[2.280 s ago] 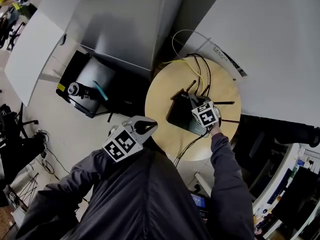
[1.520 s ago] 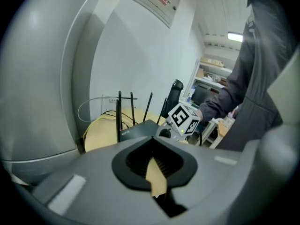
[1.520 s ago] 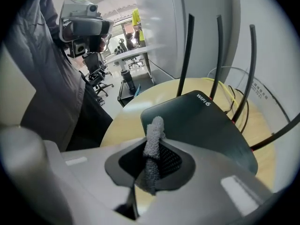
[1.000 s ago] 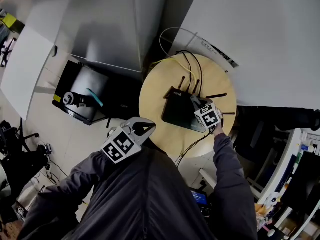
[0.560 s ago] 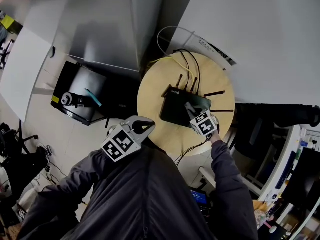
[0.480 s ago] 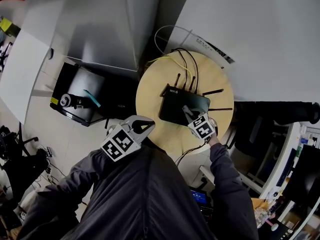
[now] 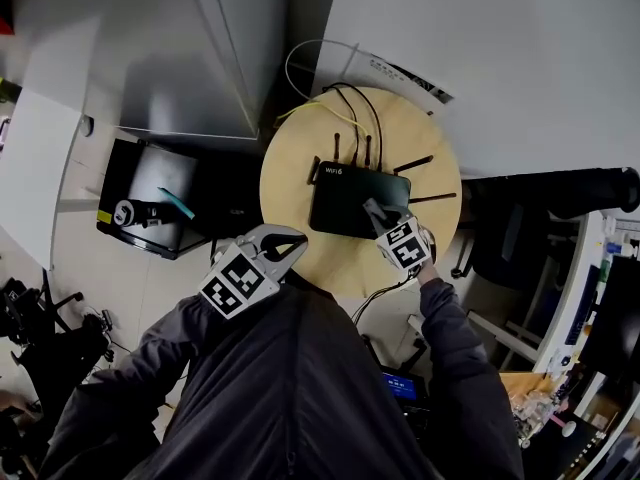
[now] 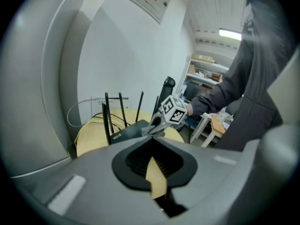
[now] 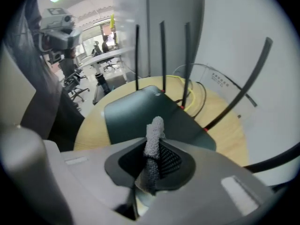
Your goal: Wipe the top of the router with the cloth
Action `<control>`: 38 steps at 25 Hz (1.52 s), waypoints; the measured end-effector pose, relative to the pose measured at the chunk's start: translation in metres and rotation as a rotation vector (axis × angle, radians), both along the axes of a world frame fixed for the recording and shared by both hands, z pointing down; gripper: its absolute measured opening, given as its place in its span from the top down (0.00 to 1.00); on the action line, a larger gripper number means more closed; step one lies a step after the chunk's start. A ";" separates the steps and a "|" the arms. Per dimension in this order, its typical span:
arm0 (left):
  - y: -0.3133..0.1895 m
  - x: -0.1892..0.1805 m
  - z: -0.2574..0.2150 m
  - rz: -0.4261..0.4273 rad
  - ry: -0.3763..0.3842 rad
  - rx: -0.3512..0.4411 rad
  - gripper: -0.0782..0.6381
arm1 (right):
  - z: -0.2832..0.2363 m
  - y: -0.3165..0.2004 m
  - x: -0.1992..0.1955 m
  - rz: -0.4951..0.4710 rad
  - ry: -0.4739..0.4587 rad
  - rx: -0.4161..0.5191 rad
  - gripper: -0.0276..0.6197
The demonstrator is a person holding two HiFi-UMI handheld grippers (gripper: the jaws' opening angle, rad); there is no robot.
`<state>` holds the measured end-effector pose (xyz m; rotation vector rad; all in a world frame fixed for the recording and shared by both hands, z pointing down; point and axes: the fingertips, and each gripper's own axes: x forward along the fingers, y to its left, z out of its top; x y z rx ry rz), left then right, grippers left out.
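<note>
Round wooden table in the head view carries the black router at its middle. Your right tongs reach over the router's right end, and your left tongs sit at the table's near-left edge. In the left gripper view, your left tongs are pressed together, apart from the router. In the right gripper view, your tongs pinch the grey cloth, its tip over the router's dark top, with the antennas upright beyond.

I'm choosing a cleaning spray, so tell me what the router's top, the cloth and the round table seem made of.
Router top: likely plastic, dark and smooth with a soft sheen.
Cloth: grey with a nubby pile, probably microfibre or terry.
Round table: pale wood or wood-look laminate, matte; the grain is too faint to tell which.
</note>
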<state>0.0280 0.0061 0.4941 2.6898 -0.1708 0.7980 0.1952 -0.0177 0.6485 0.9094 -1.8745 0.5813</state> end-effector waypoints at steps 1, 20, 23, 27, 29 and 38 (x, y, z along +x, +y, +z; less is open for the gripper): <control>0.000 0.000 0.000 0.000 -0.002 -0.001 0.89 | -0.001 -0.014 0.012 0.042 0.020 0.019 0.90; -0.002 0.005 0.002 0.036 -0.002 -0.002 0.89 | 0.009 0.049 0.004 0.020 0.009 -0.084 0.90; -0.001 0.009 0.002 0.054 -0.003 0.000 0.89 | 0.008 0.056 0.000 0.012 -0.002 -0.079 0.90; 0.002 0.010 0.002 0.068 -0.009 0.003 0.89 | -0.001 0.023 0.026 0.118 0.021 0.014 0.90; 0.003 0.009 0.002 0.065 -0.013 0.003 0.89 | -0.004 0.002 0.045 0.190 0.048 0.042 0.90; 0.004 -0.005 0.002 0.021 -0.023 0.000 0.89 | 0.008 -0.009 0.070 0.216 0.113 0.010 0.90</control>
